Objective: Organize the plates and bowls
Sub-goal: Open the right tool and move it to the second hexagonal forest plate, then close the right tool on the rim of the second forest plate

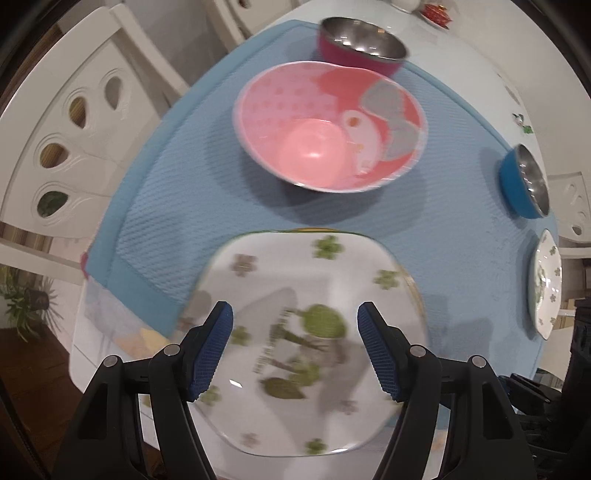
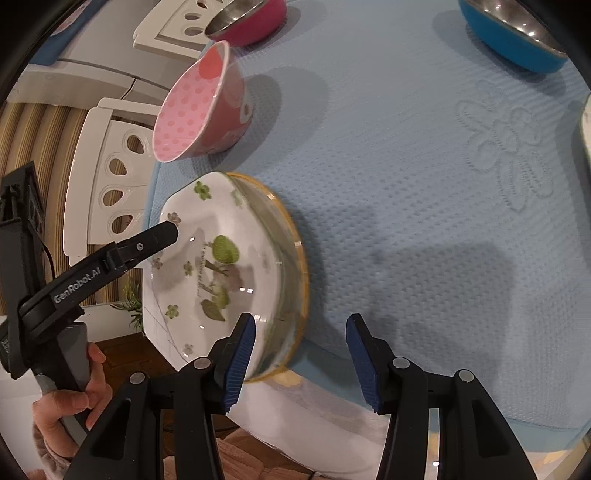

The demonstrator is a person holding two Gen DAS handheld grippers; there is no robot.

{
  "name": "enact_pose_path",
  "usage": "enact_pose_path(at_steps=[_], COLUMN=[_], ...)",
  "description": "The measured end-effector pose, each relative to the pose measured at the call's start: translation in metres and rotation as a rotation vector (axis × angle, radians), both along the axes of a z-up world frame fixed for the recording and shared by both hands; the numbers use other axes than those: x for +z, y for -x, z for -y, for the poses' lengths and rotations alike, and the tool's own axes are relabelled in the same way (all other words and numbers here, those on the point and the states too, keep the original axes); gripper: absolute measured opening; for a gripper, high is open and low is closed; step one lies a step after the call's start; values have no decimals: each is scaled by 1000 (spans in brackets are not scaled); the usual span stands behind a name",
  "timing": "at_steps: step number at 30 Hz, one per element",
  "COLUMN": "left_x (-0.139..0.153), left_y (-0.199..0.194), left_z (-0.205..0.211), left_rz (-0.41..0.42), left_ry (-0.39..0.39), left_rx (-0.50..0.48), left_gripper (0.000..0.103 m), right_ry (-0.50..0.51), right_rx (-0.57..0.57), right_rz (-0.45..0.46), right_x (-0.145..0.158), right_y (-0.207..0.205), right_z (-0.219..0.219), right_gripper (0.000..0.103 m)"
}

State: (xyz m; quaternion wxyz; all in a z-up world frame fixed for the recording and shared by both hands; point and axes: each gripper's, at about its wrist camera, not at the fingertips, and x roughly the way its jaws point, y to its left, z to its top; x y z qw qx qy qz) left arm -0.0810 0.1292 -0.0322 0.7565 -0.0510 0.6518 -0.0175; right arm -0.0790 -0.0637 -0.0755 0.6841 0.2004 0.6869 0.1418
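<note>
The left gripper [image 1: 295, 332] spreads its fingers apart and empty above the white floral plate [image 1: 314, 332] stacked at the blue mat's [image 1: 461, 240] near edge. The right gripper [image 2: 301, 354], likewise parted and holding nothing, hovers beside that plate; the pink bowl [image 1: 328, 125] stands just beyond.

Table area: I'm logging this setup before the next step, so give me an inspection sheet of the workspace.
Surface: blue mat over a white table.
Job's things: floral plate stacked on a yellow-rimmed plate; pink bowl; magenta bowl; blue bowl; second floral plate.
Clutter: red item, unclear.
Grippers: left tool and right tool open, empty.
Cables: thin black lead.
Surroundings: white chairs, plant.
</note>
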Motion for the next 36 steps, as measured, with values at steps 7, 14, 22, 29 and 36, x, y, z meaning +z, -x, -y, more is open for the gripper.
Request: enact_pose_path(at_steps=[7,14,22,29,36], left_x=[-1,-9,-8,-18,-21], left_y=[5,4,-1,0,-10], left_z=[58,130,211,273,316], left_rz=[-29,-42,-64,-135,-109], left_ry=[37,63,104,183,162], left_rx=[-58,-127,-210,-223,-265], left_gripper=[69,69,69,68,68], right_ry=[12,19,79,159,197], right_rx=[-20,-20,-42,-70,-131], right_rz=[28,78,142,152,151], right_x=[4,19,40,39,28], right_y=[5,5,0,-10,-14], right_z=[50,100,178,241,298], right_gripper=[49,49,55,63,63])
